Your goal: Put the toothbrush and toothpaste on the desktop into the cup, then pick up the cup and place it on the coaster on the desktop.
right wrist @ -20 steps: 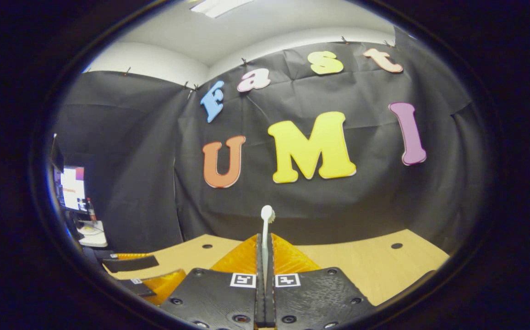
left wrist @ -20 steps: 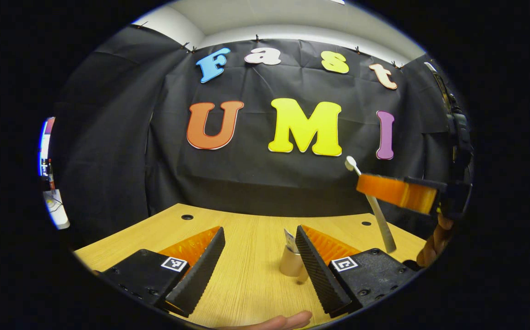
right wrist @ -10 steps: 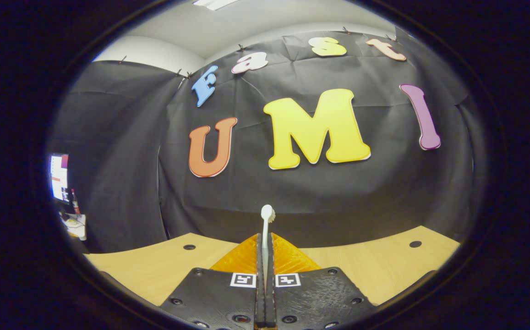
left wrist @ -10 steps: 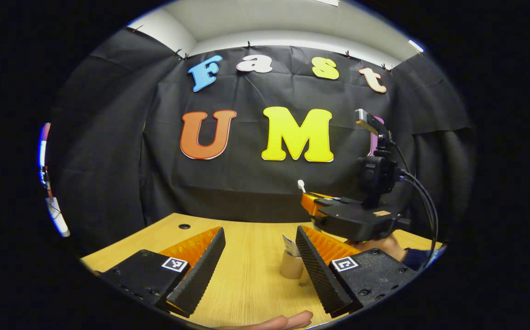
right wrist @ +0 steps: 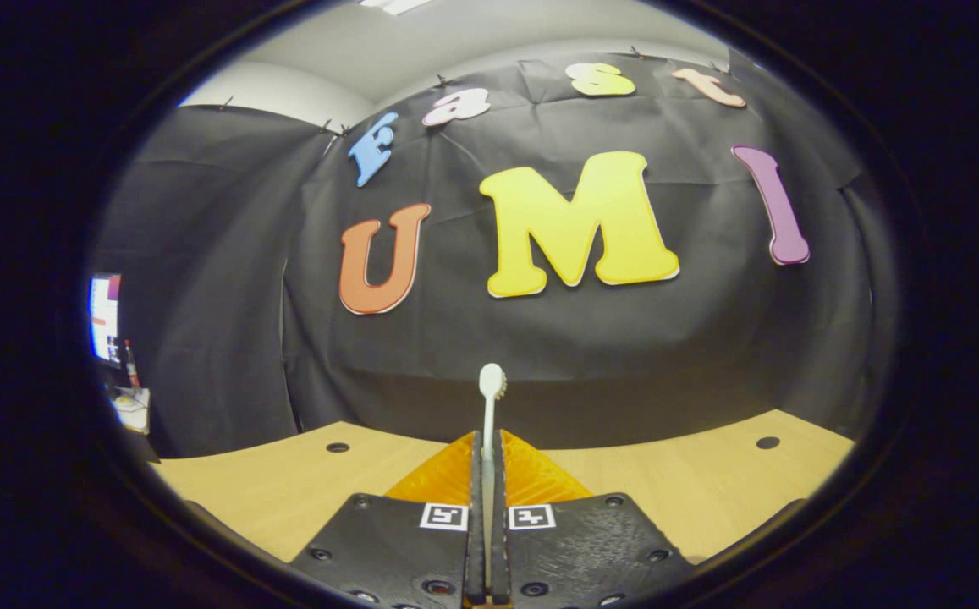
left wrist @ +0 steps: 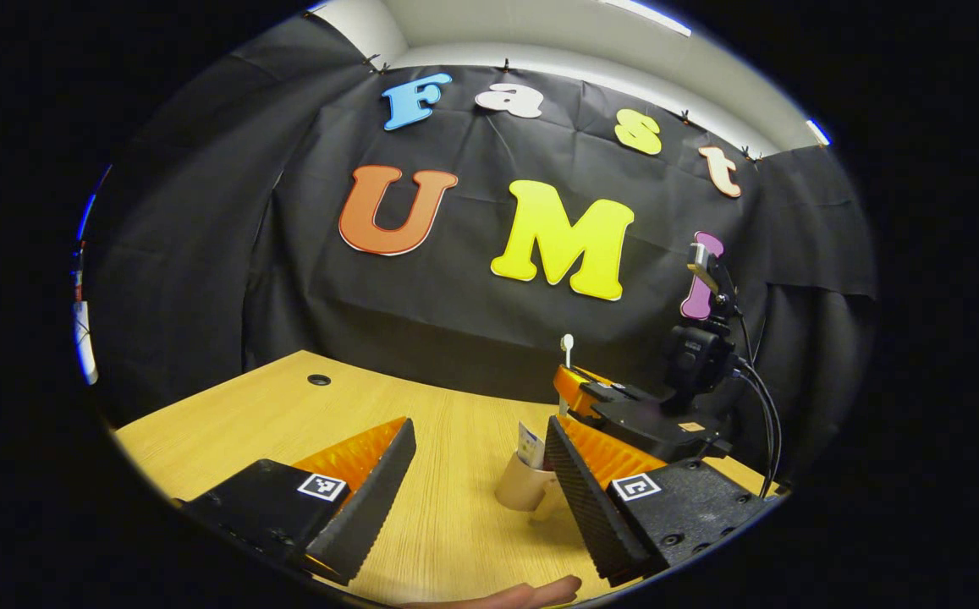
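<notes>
In the left gripper view a pale paper cup (left wrist: 522, 486) stands on the wooden desktop (left wrist: 455, 524) with the flat end of the toothpaste tube (left wrist: 530, 443) sticking out of it. My left gripper (left wrist: 476, 452) is open, its right finger just beside the cup. Beyond the cup hangs my right gripper (left wrist: 572, 389), the white toothbrush (left wrist: 567, 343) poking up from it. In the right gripper view my right gripper (right wrist: 487, 440) is shut on the toothbrush (right wrist: 491, 391), whose brush head stands upright above the fingertips.
The desktop (right wrist: 709, 486) has round cable holes (right wrist: 767, 442) near its back edge, another hole (left wrist: 318, 380) at the far left. A fingertip (left wrist: 531, 590) shows at the bottom edge. A cable (left wrist: 764, 406) trails from the right gripper's camera mount.
The right gripper has drawn back a little behind the cup and the toothbrush stays upright in it. The left gripper's view has tilted slightly; its fingers stay open.
</notes>
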The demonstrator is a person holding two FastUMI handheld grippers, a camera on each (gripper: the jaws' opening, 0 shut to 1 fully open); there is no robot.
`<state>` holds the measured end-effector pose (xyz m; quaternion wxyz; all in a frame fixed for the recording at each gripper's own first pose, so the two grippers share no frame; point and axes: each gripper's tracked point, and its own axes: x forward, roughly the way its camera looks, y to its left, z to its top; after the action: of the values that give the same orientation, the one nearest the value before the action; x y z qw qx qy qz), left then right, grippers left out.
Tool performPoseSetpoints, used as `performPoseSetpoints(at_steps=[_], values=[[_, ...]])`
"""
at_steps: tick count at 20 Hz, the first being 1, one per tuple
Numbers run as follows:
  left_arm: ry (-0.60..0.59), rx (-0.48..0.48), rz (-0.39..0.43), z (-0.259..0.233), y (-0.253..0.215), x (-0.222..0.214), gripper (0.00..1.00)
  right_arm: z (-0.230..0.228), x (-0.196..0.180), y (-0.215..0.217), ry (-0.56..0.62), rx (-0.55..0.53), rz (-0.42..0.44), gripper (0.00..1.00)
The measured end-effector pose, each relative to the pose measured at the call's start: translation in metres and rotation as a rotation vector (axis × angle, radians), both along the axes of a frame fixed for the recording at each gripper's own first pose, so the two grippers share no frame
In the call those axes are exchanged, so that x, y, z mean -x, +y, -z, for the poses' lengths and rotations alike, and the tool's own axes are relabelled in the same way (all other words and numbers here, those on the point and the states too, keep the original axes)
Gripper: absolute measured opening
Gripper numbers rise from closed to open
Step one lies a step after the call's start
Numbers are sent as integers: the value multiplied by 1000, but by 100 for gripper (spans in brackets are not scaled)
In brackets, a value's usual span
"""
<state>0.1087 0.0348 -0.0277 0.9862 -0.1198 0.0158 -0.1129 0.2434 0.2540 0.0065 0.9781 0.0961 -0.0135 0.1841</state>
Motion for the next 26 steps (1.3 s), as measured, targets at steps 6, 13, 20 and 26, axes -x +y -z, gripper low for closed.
performPoseSetpoints(at_steps=[6,13,20,26], values=[[12,-16,23,10,-12,2,98,-11,18,2,-55,33,-25,45],[52,-77,1,23,-12,-6,98,-21,63,-16,-163,162,-33,96],[113,-99,-11,40,-29,-11,98,-3,130,-84,-171,143,-13,94],[195,-53,22,58,-78,-9,98,17,192,-173,-161,119,53,94]])
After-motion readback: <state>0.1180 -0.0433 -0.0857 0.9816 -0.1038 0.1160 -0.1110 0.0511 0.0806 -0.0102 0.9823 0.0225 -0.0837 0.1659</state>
